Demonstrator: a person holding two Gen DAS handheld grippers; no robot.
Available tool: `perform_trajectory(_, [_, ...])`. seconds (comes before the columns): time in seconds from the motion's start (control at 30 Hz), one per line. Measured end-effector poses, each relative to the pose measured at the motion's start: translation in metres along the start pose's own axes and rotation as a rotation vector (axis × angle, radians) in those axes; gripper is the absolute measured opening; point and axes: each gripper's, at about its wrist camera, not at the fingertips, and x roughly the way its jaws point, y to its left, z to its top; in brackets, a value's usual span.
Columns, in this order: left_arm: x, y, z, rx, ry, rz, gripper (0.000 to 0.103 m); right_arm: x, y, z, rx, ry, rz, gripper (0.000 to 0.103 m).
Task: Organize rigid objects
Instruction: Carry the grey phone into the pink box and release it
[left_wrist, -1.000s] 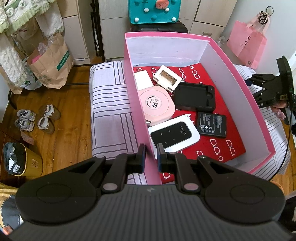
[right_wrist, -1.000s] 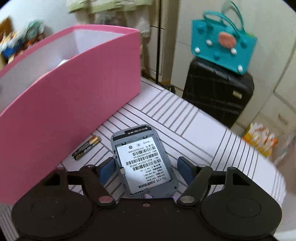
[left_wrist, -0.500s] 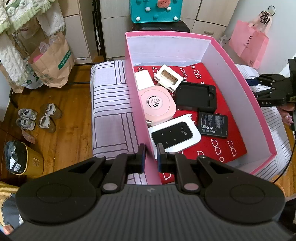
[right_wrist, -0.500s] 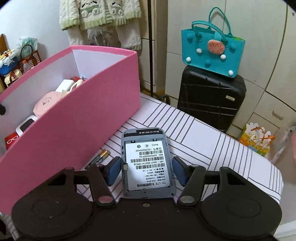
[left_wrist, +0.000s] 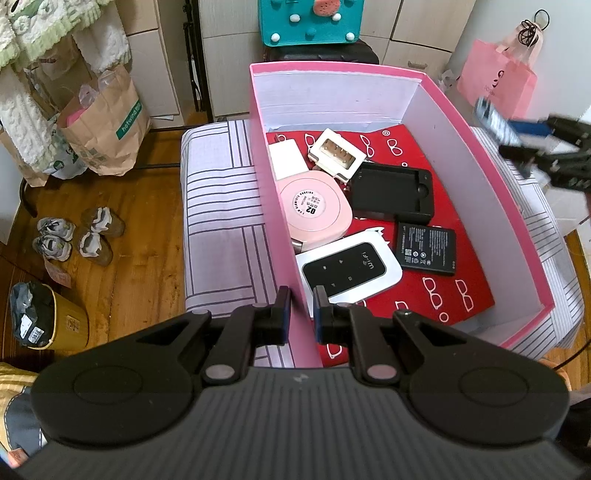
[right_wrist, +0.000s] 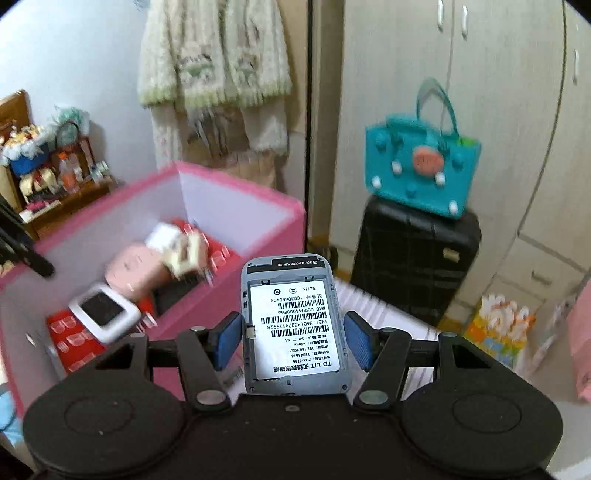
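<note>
Pink cardboard forms the open box (left_wrist: 436, 79) in front of you, sitting on a striped cushion (left_wrist: 218, 221) with white inner walls and a red lining printed with white glasses. Your left gripper (left_wrist: 301, 310) is clamped on the near left wall of that box, 1 finger outside and 1 inside, with the jaws almost closed on the thin card.

Your right gripper (right_wrist: 291, 341) grasps a grey router body (right_wrist: 293, 325) with its back cover off, label side up, the 2 blue pads (right_wrist: 226, 339) pressed against its long edges. The device hangs in the air, clear of the cushion and outside the box, beside its right wall. From the left wrist view you can see the same gripper (left_wrist: 517, 134) as a blur at the right edge, above the box's right rim, with the router body (left_wrist: 496, 123) sticking out of it.

Inside the box lie 6 things: a white card-like piece (left_wrist: 286, 160) and a cream connector block (left_wrist: 338, 155) at the far end, a round pink case (left_wrist: 314, 210), a black tray-shaped cover (left_wrist: 393, 192), a black battery (left_wrist: 426, 249), and a white Wi-Fi unit with a black face (left_wrist: 349, 269) nearest your left gripper. The pink case partly overlaps the Wi-Fi unit.

Beyond the box stands a black suitcase (right_wrist: 413, 254) with a teal bag (right_wrist: 421, 173) on top.
</note>
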Motion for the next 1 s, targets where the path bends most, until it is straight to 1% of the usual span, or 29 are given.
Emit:
perform_trajectory(0.13, [0.0,0.0,-0.001,0.001,-0.003,0.0,0.012,-0.008,0.02,0.028,-0.071,-0.043,0.061,0.066])
perform_trajectory(0.23, [0.0,0.0,-0.001,-0.001,-0.003,-0.003,0.012,0.005,0.044,0.043,-0.187,-0.037,0.066,0.066])
perform_trajectory(0.3, [0.0,0.001,-0.001,-0.004,-0.002,-0.004,0.012,0.023,0.06,0.051,-0.268,-0.017,0.058,0.066])
perform_trajectory(0.37, [0.0,0.001,-0.001,-0.008,-0.004,-0.007,0.012,0.041,0.069,0.057,-0.311,0.014,0.059,0.066])
perform_trajectory(0.43, [-0.001,0.003,-0.001,-0.017,-0.005,-0.014,0.012,0.063,0.076,0.064,-0.346,0.051,0.04,0.066])
perform_trajectory(0.57, [-0.001,0.004,-0.001,-0.017,-0.005,-0.016,0.012,0.098,0.076,0.073,-0.376,0.136,0.013,0.066])
perform_trajectory(0.63, [-0.001,0.004,-0.001,-0.017,-0.005,-0.015,0.012,0.111,0.079,0.073,-0.409,0.172,-0.021,0.066])
perform_trajectory(0.8, [-0.001,0.004,-0.001,-0.02,-0.008,-0.02,0.012,0.132,0.085,0.069,-0.463,0.267,-0.045,0.066])
perform_trajectory(0.87, [-0.001,0.004,-0.001,-0.023,-0.009,-0.022,0.012,0.136,0.086,0.066,-0.465,0.283,-0.049,0.065])
perform_trajectory(1.0, [-0.001,0.004,-0.002,-0.017,-0.011,-0.021,0.012,0.124,0.079,0.067,-0.41,0.233,-0.025,0.066])
